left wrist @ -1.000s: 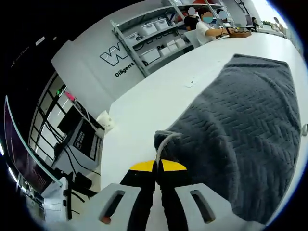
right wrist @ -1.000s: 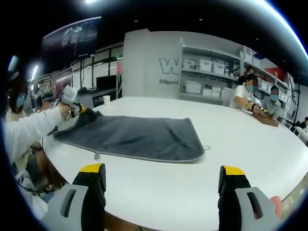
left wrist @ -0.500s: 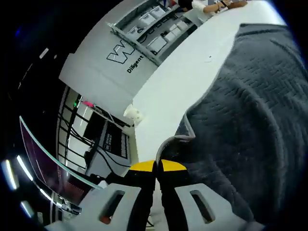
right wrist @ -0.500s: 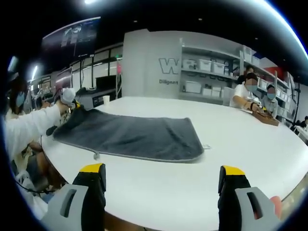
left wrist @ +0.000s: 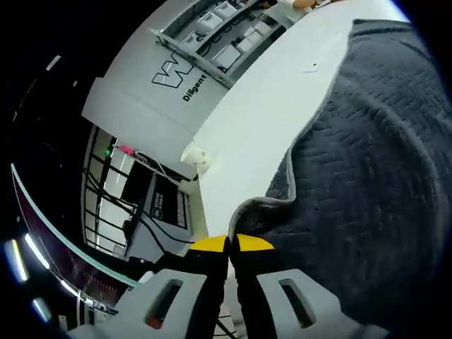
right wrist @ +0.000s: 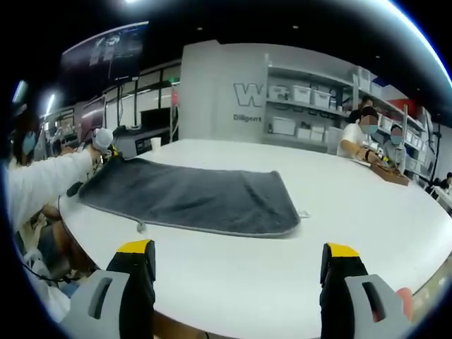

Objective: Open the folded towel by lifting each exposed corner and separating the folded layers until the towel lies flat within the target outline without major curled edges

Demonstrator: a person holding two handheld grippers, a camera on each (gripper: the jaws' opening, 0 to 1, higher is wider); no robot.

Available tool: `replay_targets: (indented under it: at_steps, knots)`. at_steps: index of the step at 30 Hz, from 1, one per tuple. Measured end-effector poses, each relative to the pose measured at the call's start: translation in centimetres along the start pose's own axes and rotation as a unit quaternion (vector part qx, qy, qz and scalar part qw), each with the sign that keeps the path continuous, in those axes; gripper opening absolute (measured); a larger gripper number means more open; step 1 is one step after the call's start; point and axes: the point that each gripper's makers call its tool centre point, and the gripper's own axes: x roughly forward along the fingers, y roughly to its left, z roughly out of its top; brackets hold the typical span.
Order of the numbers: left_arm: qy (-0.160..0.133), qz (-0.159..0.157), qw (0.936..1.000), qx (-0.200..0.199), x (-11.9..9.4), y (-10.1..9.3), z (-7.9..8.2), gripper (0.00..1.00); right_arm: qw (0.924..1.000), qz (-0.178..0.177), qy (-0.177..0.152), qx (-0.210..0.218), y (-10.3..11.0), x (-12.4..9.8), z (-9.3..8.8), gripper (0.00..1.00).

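1. The left gripper [left wrist: 229,244] is clamped on a corner of the dark grey woven towel [left wrist: 367,176], which spreads ahead and right of it on the white table [left wrist: 261,120].
2. The right gripper [right wrist: 236,272] is spread wide, holding nothing, the towel lying well ahead of it.

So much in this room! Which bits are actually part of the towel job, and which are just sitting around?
Part of the job:
- dark grey towel
- left gripper, shut on a towel corner
- right gripper, open, holding nothing
- white table

Just around:
- paper cup
- shelves with storage bins
- people seated at the far side
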Motion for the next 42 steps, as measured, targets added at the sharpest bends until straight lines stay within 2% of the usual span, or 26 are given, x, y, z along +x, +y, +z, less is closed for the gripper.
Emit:
replay_targets:
  at_steps: [5, 11, 15, 18, 19, 22, 25, 29, 31, 33, 35, 38, 40, 42]
  knots:
    - [0.022, -0.012, 0.9996, -0.014, 1.0, -1.0, -1.5, 0.03, 1.0000, 0.001, 0.005, -0.003, 0.1, 0.4, -0.1, 0.97]
    - [0.027, -0.014, 0.9989, -0.034, 1.1, -1.9, -2.4, 0.04, 0.9999, 0.008, 0.011, -0.002, 0.3, 0.8, -0.4, 0.97]
    - [0.027, -0.030, 0.9970, -0.066, 0.8, -2.3, -2.6, 0.10, 0.9998, 0.015, 0.012, 0.000, 0.3, 0.9, -0.5, 0.97]
    - [0.006, -0.029, 0.9959, -0.086, 0.3, -1.7, -2.1, 0.14, 0.9998, 0.017, 0.010, 0.003, 0.3, 0.8, -0.5, 0.97]
    - [-0.015, -0.033, 0.9933, -0.110, -0.4, -1.7, -1.4, 0.17, 0.9998, 0.017, 0.008, 0.006, 0.2, 0.6, -0.5, 0.97]
    - [-0.034, -0.040, 0.9906, -0.126, -1.3, -1.7, -0.7, 0.22, 0.9998, 0.016, 0.004, 0.007, 0.2, 0.4, -0.3, 0.97]
    - [-0.089, -0.066, 0.9810, -0.160, -3.3, -2.4, 0.8, 0.26, 0.9999, 0.015, -0.006, 0.005, 0.3, -0.1, 0.1, 0.97]
    - [-0.124, -0.091, 0.9718, -0.179, -5.4, -3.4, 1.3, 0.30, 0.9998, 0.013, -0.011, 0.004, 0.4, -0.4, 0.4, 0.97]
    - [-0.137, -0.108, 0.9634, -0.204, -6.4, -4.1, 1.4, 0.34, 0.9999, 0.012, -0.012, 0.003, 0.3, -0.4, 0.4, 0.97]
    - [-0.155, -0.142, 0.9501, -0.230, -8.0, -5.4, 1.5, 0.38, 0.9999, 0.010, -0.010, 0.002, 0.3, -0.4, 0.3, 0.97]
    - [-0.177, -0.185, 0.9285, -0.269, -10.9, -7.0, 1.5, 0.43, 0.9999, 0.007, -0.008, 0.001, 0.1, -0.5, 0.2, 0.97]
    - [-0.206, -0.205, 0.9145, -0.281, -13.5, -7.9, 1.9, 0.48, 0.9999, 0.004, -0.010, 0.004, -0.1, -0.5, 0.2, 0.97]
    - [-0.214, -0.212, 0.9105, -0.284, -14.3, -8.3, 1.9, 0.52, 0.9999, 0.004, -0.009, 0.005, -0.1, -0.5, 0.2, 0.97]
    - [-0.229, -0.227, 0.9033, -0.283, -16.0, -9.5, 1.8, 0.55, 1.0000, 0.001, -0.006, 0.004, -0.3, -0.5, 0.1, 0.97]
